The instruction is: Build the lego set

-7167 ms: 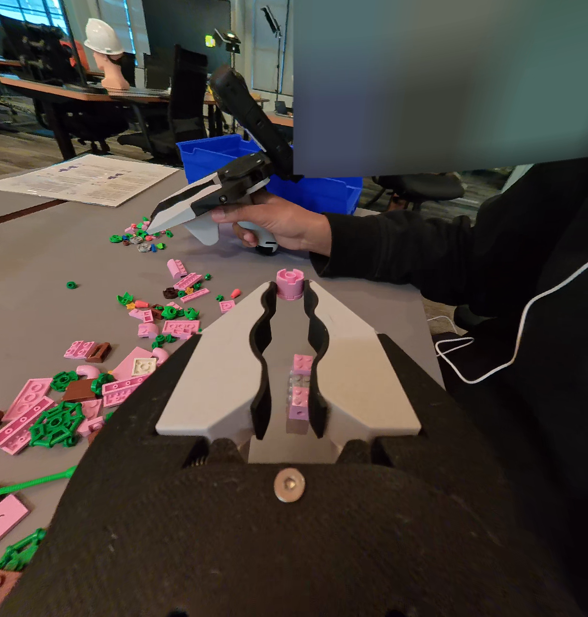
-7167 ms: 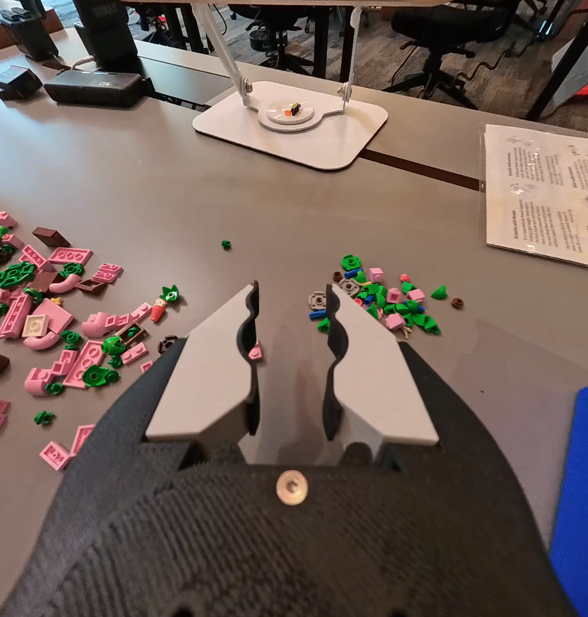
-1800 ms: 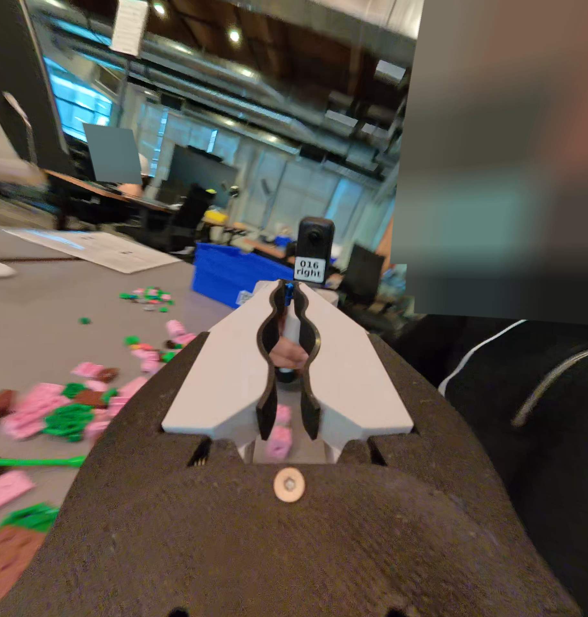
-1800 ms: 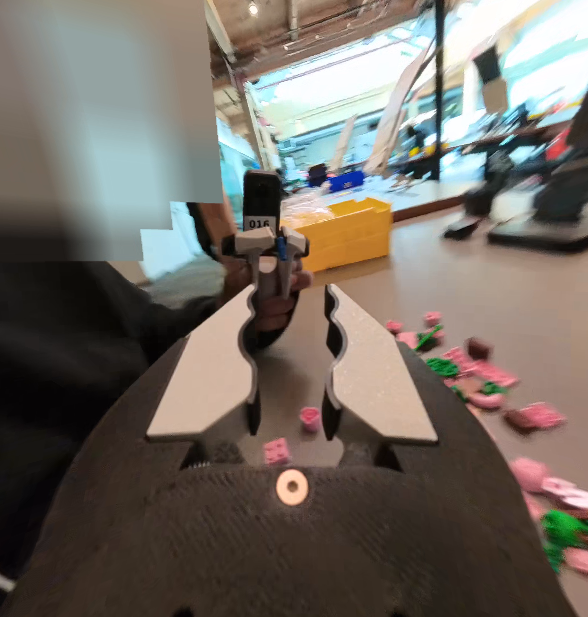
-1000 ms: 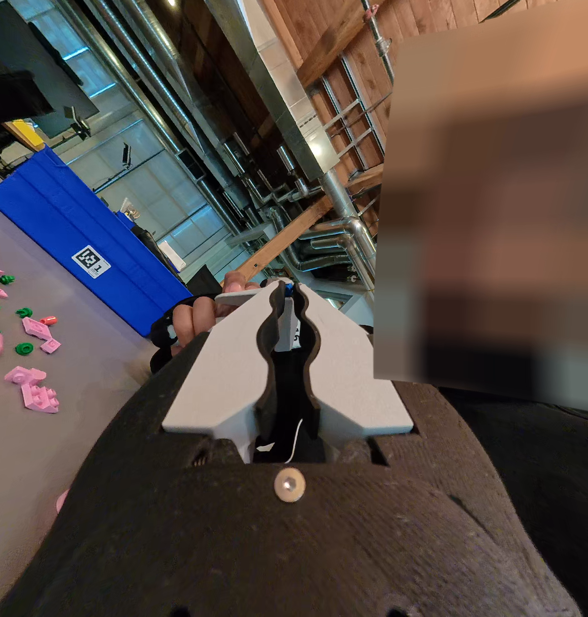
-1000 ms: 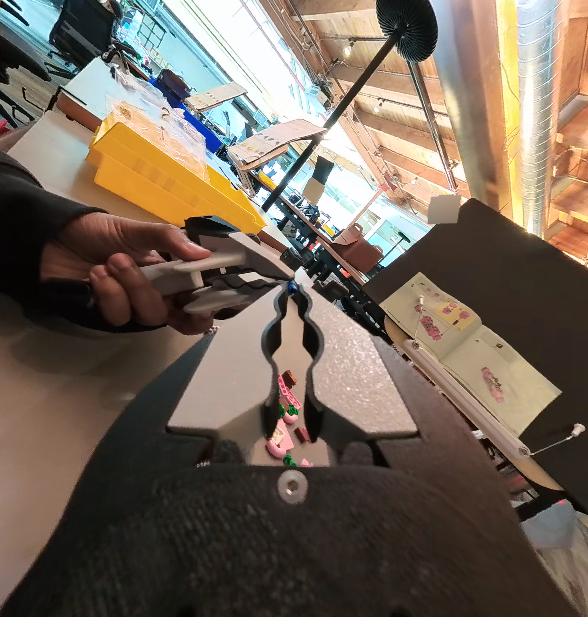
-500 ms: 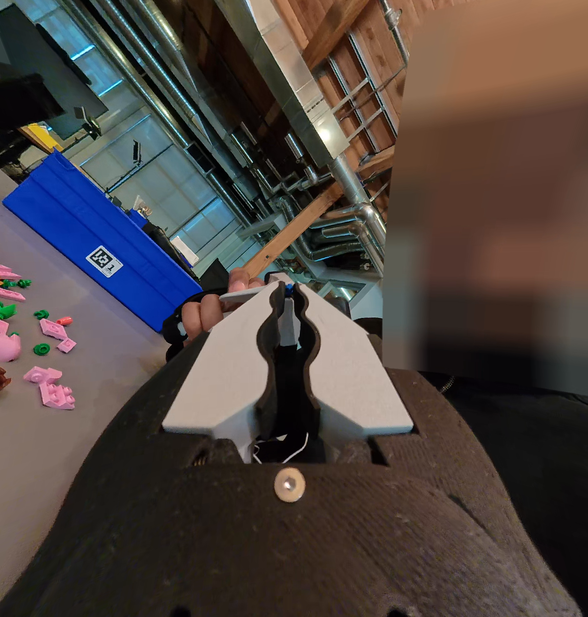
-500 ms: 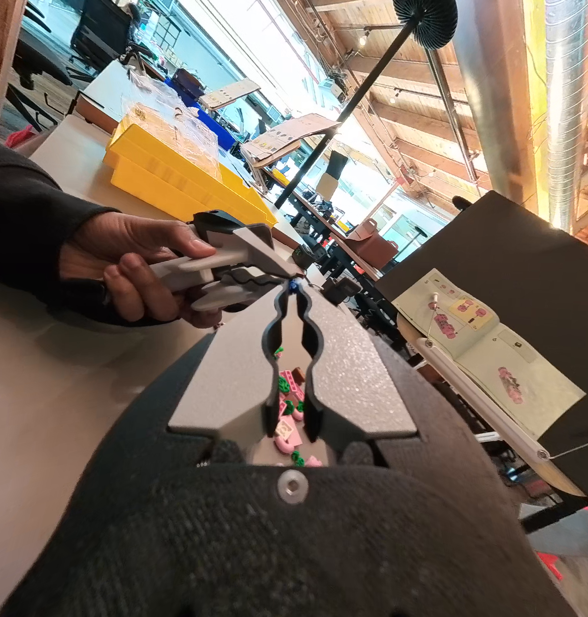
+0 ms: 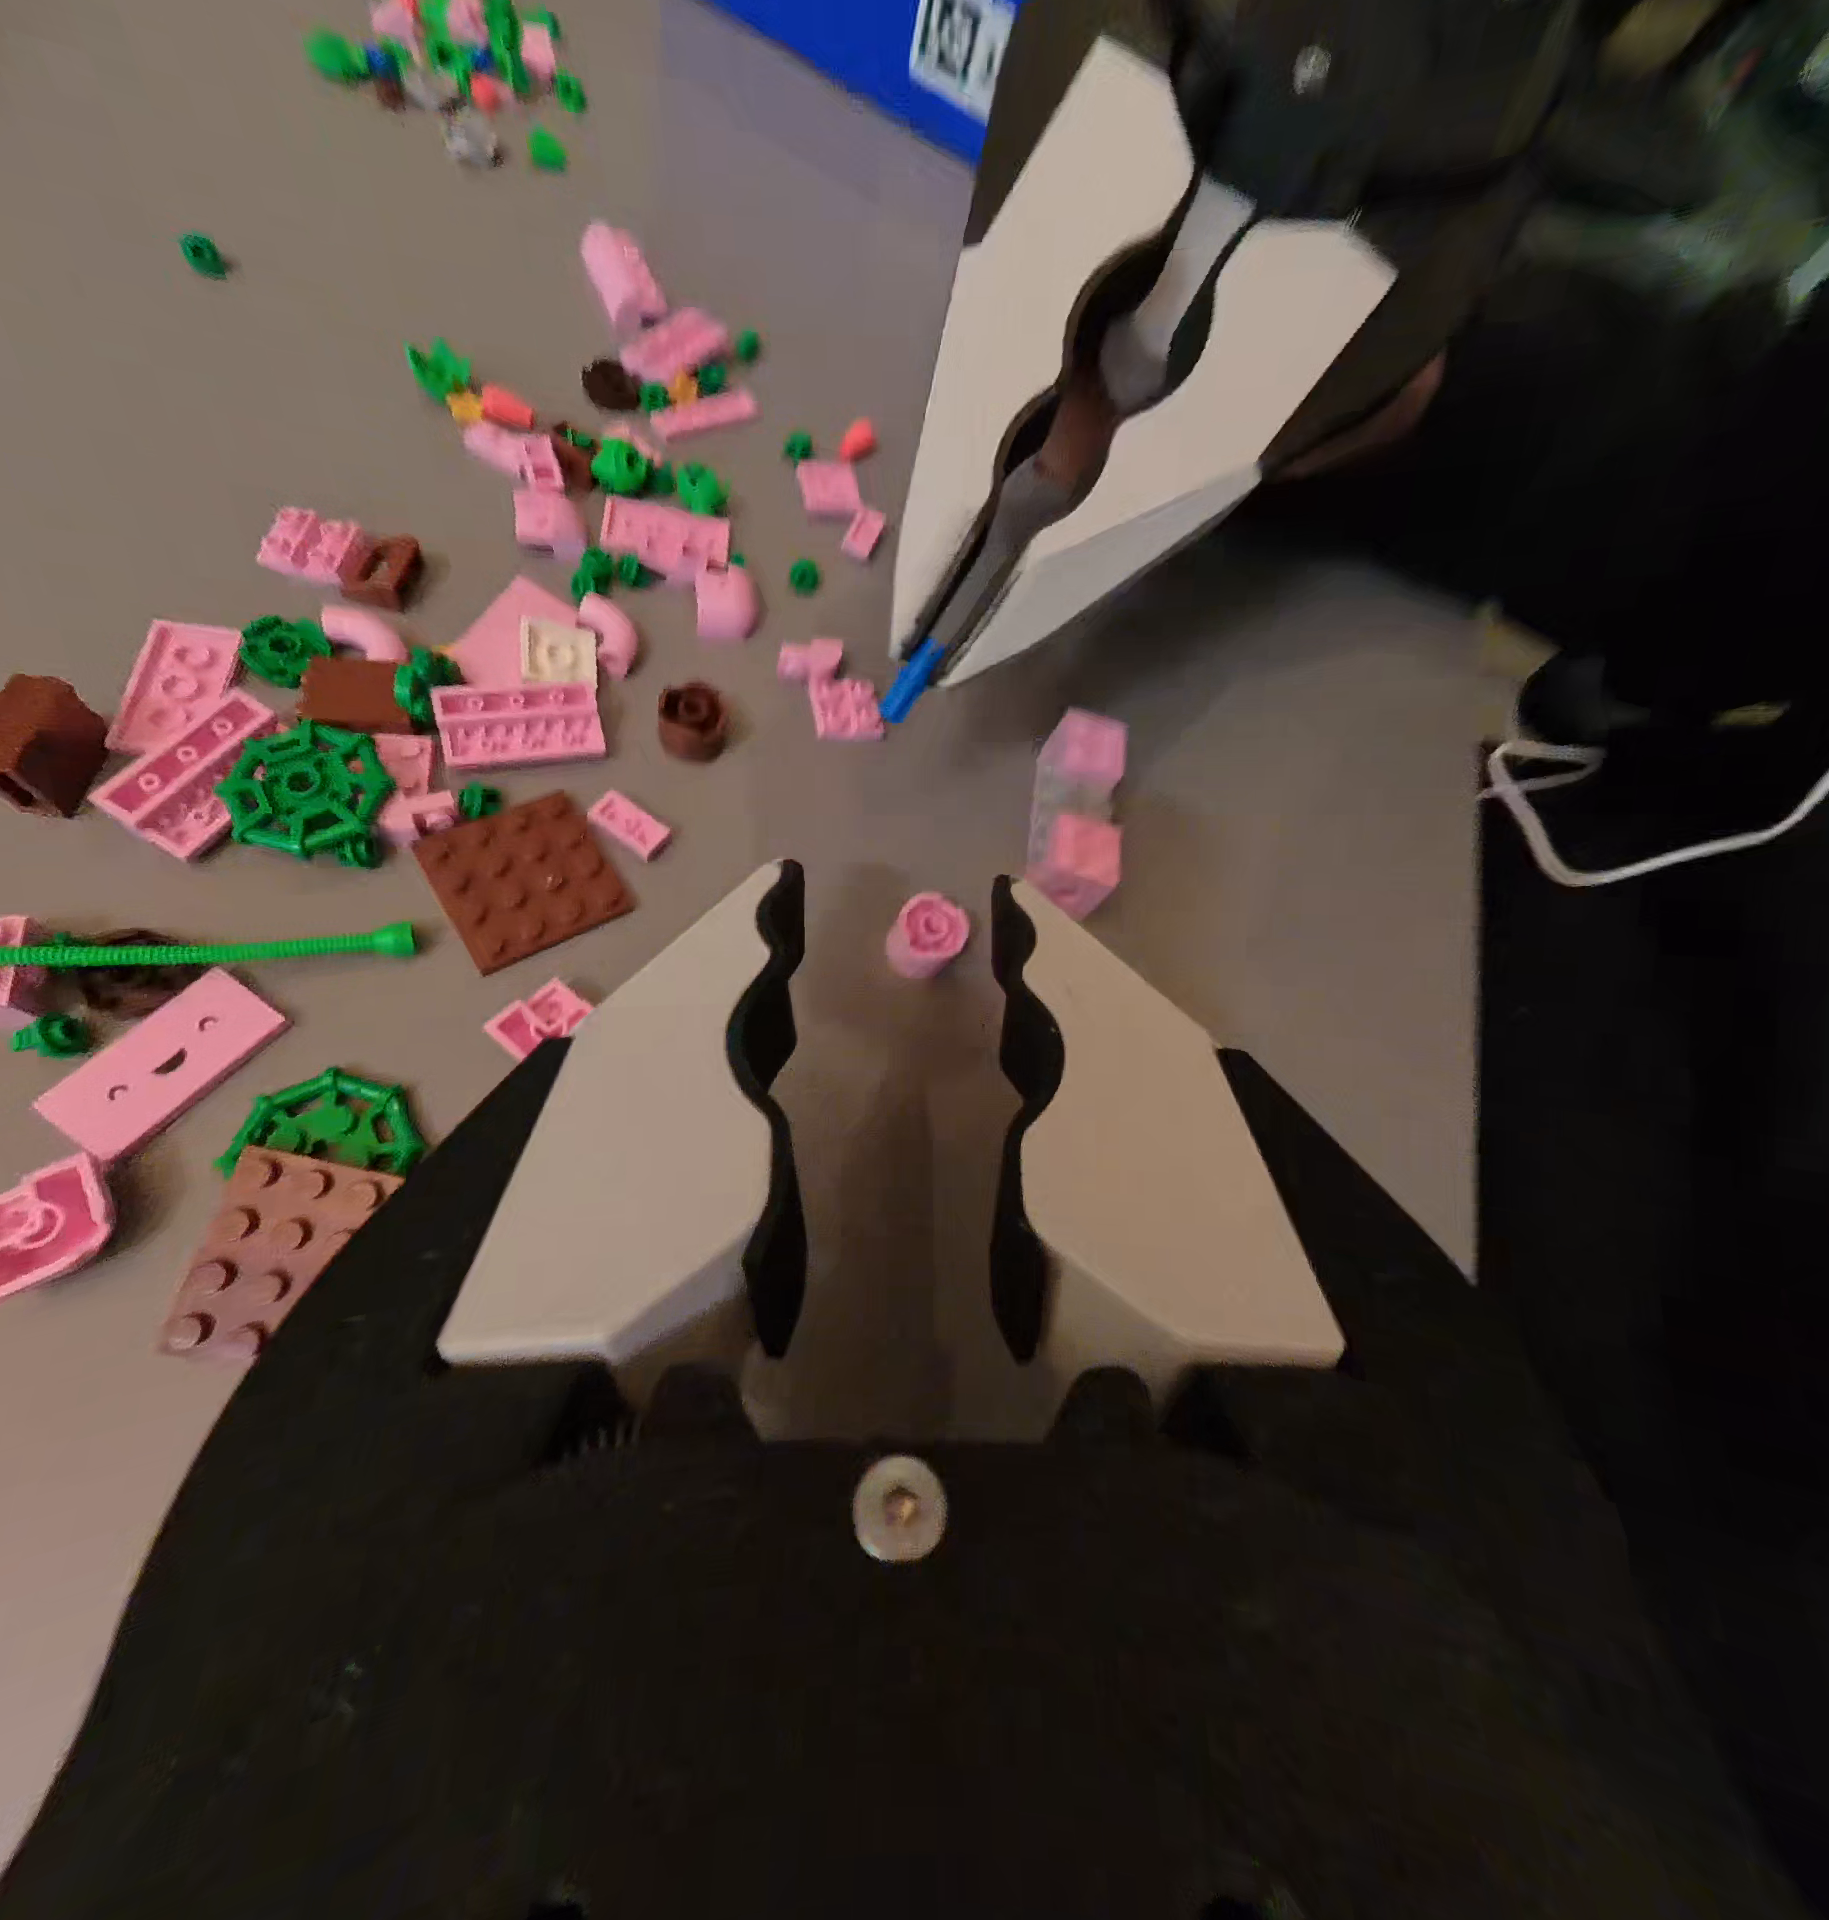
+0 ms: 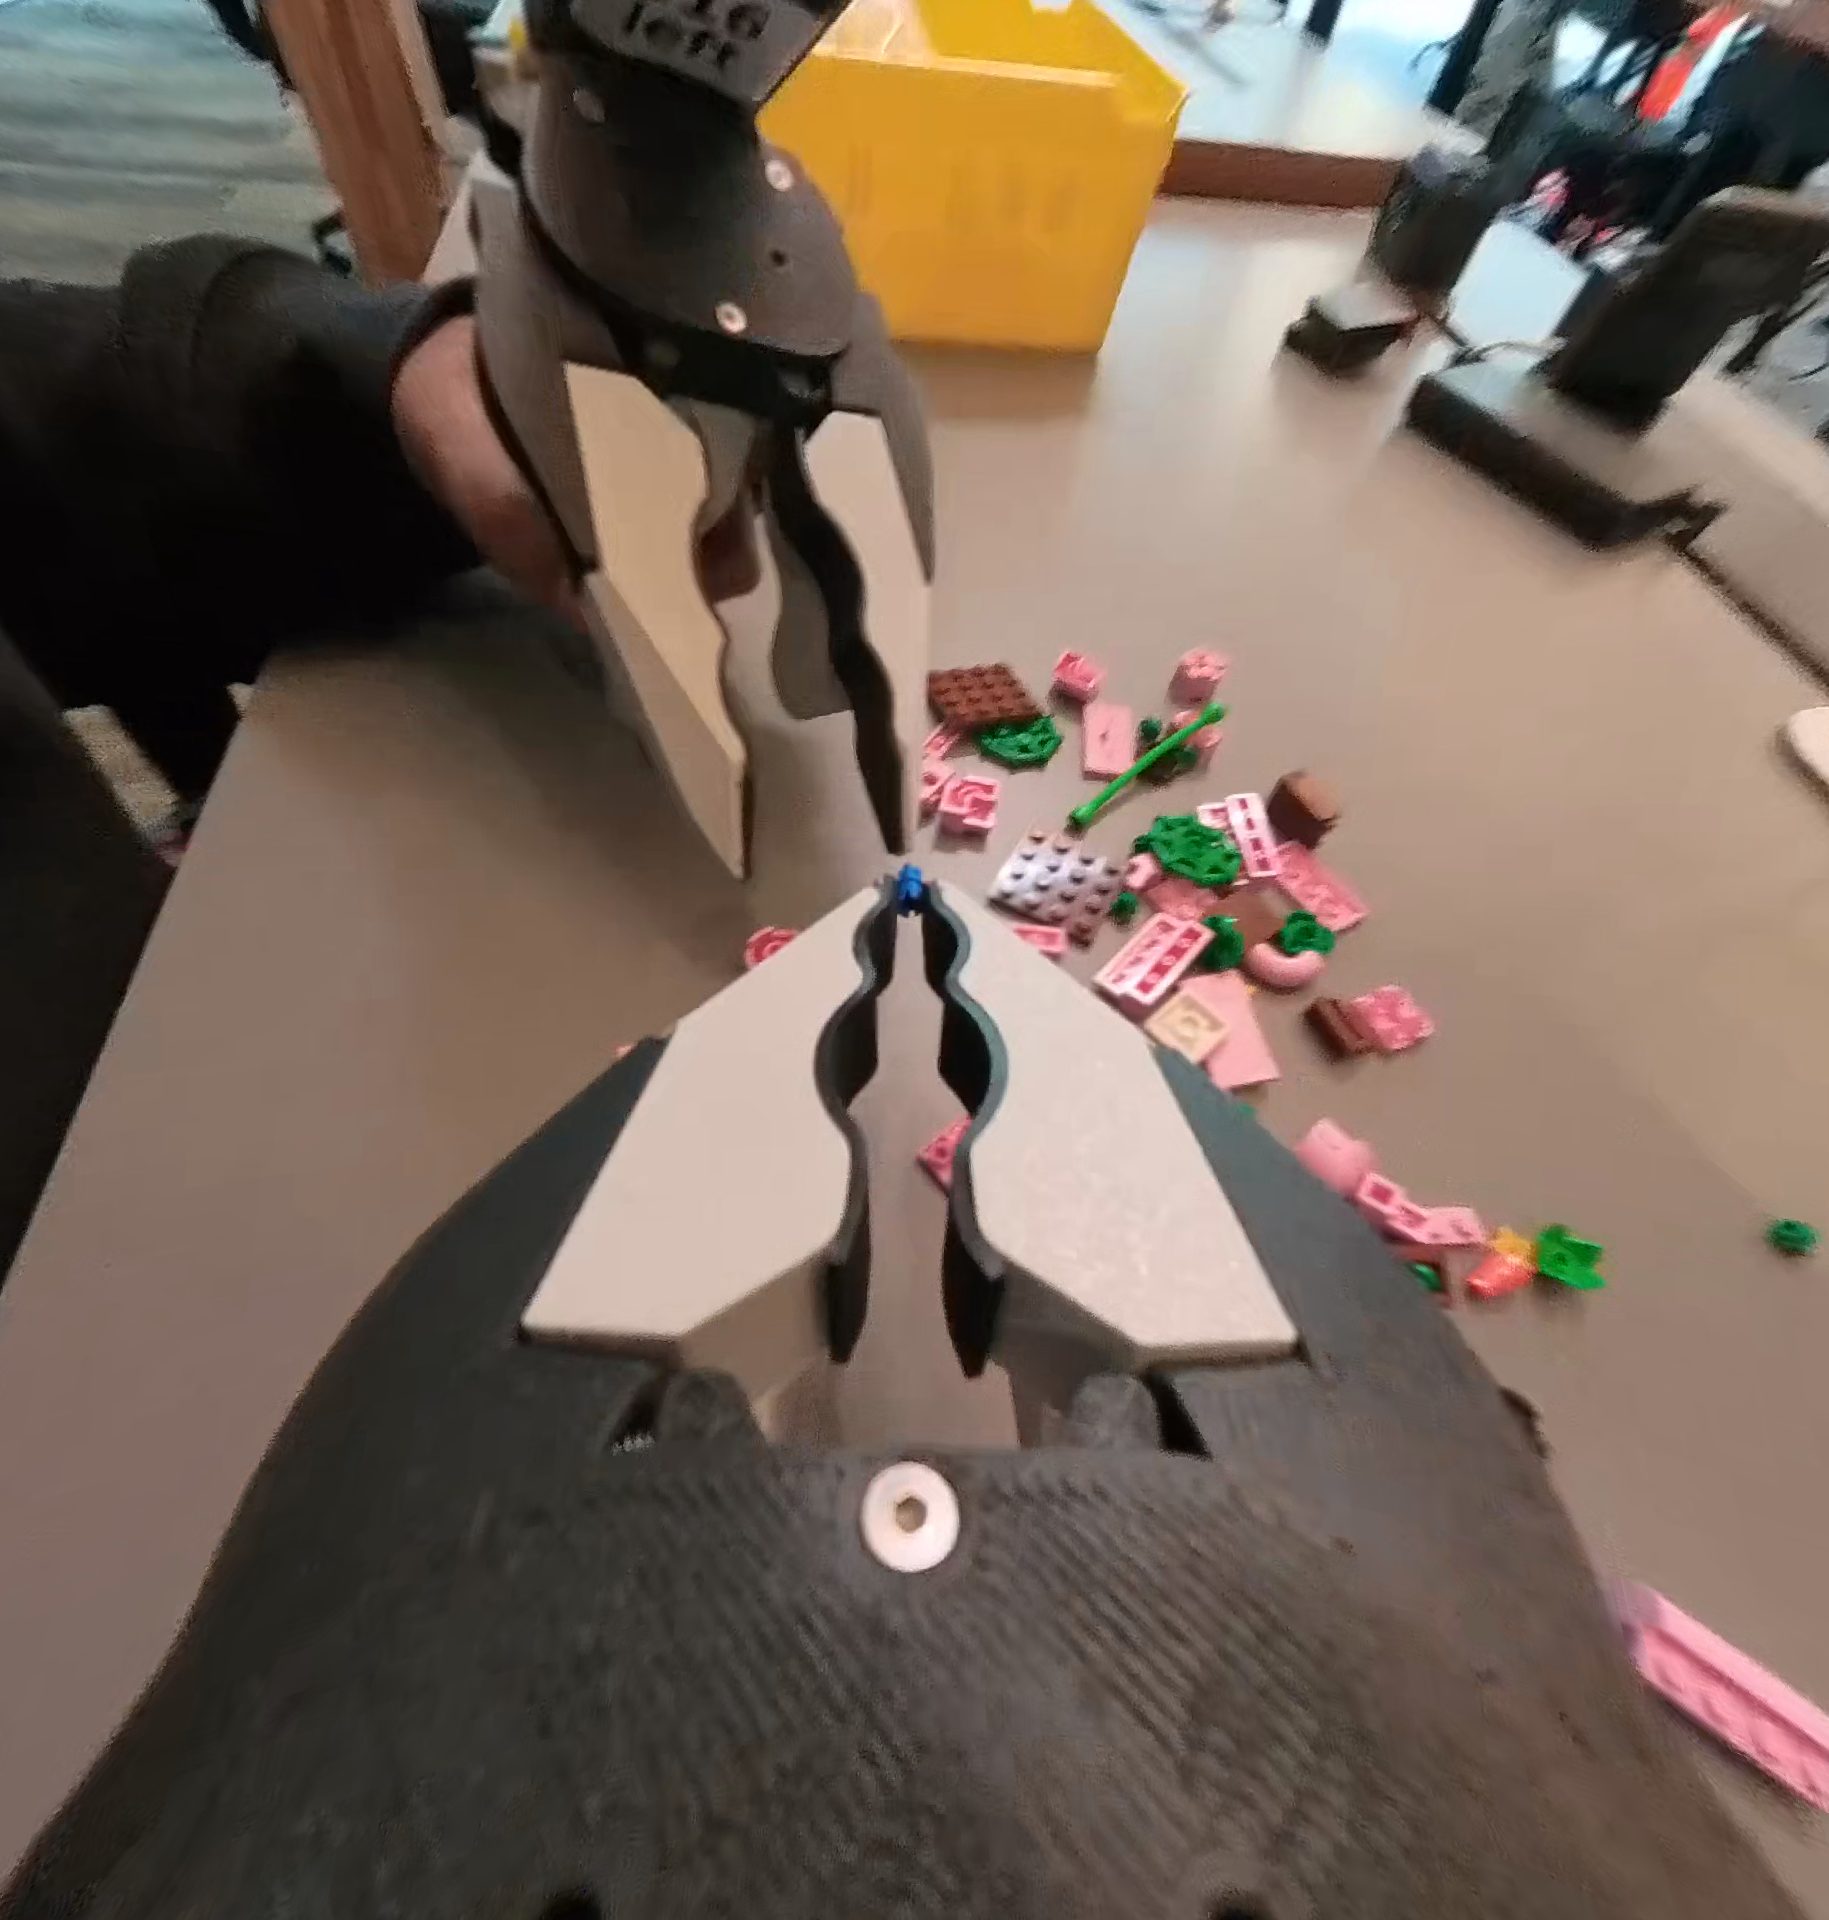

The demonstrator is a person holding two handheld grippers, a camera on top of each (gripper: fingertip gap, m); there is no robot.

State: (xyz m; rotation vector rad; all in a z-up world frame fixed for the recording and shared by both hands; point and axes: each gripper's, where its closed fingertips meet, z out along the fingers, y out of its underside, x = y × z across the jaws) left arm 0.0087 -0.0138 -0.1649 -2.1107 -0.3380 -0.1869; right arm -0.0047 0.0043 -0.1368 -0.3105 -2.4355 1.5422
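Observation:
My left gripper [image 9: 894, 883] is open and empty, low over the grey table. A pink round rose piece [image 9: 928, 932] lies on the table between its fingertips. My right gripper [image 10: 905, 904] is shut on a small blue pin [image 10: 907, 891] held at its tips. In the left wrist view the right gripper [image 9: 920, 665] points down with the blue pin [image 9: 912, 681] just above the table. In the right wrist view the left gripper [image 10: 811, 852] hangs open right beyond the pin, with the rose piece [image 10: 770, 945] below it. A short pink brick stack [image 9: 1076, 821] lies to the right.
Loose pink, green and brown pieces lie scattered to the left: a brown plate [image 9: 523, 878], green web pieces [image 9: 302, 790], a green stem [image 9: 193, 951], a pink face tile [image 9: 162, 1060]. A blue bin [image 9: 837, 42] and a yellow bin [image 10: 972, 177] stand at the table's ends. Some 4 centimetres of space lies between my two pairs of fingers. The brown plate [image 9: 523, 878] lies around 6 centimetres away from my left fingertips. Seen from the right wrist view [image 10: 1058, 878] as well.
Both grippers have come down from a raised, tip-to-tip hold to just over the table. My left gripper has opened and let go of the blue pin; the right gripper keeps it.

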